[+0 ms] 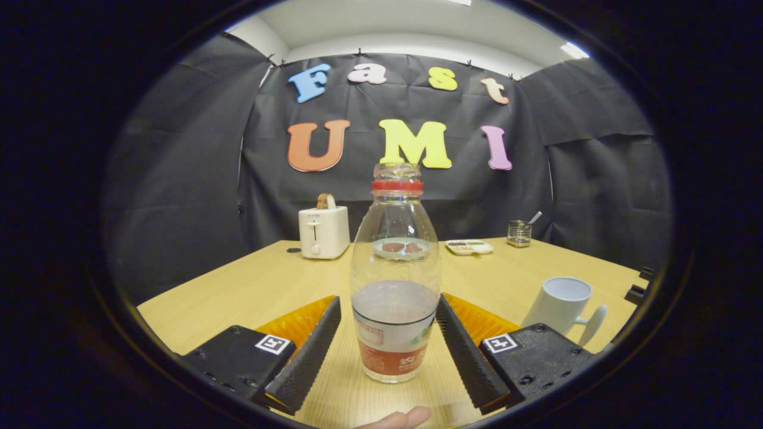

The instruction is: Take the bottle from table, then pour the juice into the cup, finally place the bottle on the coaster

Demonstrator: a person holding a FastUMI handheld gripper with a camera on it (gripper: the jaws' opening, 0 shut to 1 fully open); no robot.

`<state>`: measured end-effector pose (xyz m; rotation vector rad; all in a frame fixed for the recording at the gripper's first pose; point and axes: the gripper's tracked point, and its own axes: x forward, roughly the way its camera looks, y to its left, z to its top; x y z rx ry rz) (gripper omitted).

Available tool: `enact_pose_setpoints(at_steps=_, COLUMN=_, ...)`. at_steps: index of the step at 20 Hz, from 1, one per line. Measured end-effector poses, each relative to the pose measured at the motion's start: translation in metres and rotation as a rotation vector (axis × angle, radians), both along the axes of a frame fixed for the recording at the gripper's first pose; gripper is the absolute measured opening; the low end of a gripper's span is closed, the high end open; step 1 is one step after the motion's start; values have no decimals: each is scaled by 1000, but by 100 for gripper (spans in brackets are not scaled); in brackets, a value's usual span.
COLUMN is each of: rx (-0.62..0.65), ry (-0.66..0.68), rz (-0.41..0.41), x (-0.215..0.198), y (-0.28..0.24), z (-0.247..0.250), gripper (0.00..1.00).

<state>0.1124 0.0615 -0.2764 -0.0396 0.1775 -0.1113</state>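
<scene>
A clear plastic bottle (396,280) with a red neck ring and no cap stands upright on the wooden table (238,292). It holds a little pale juice in its lower third, above a red and white label. My gripper (388,302) is open, its two black ribbed fingers (310,351) flanking the bottle's lower body. The right finger is at the bottle's side or touching it, and the left one is a small gap away. A white cup (560,304) with a handle stands on the table to the right, beyond the right finger.
A white toaster (323,232) stands at the back left. Far behind the bottle sit a small plate with food (469,246) and a mesh holder with a spoon (519,233). A person's fingertip (405,418) shows just below the fingers.
</scene>
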Motion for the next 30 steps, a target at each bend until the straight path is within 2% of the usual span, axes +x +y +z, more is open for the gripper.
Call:
enact_pose_setpoints(at_steps=1, rx=3, ry=4, rz=-25, x=3, y=-4, z=-1, gripper=96)
enact_pose_setpoints(at_steps=4, rx=23, ry=49, rz=-1, x=4, y=3, z=-3, gripper=79)
enact_pose_setpoints(at_steps=11, rx=344, ry=26, rz=75, x=-8, y=30, z=48, gripper=78)
enact_pose_setpoints(at_steps=14, rx=503, ry=0, rz=74, x=-12, y=34, z=65, gripper=78)
enact_pose_setpoints(at_steps=20, rx=674, ry=-36, rz=51, x=-17, y=24, z=95, gripper=78)
enact_pose_setpoints(at_steps=24, rx=899, ry=-49, rz=31, x=-21, y=10, z=110, gripper=77)
enact_pose_setpoints(at_steps=30, rx=1164, ry=-17, rz=-25, x=-21, y=-2, z=109, gripper=77)
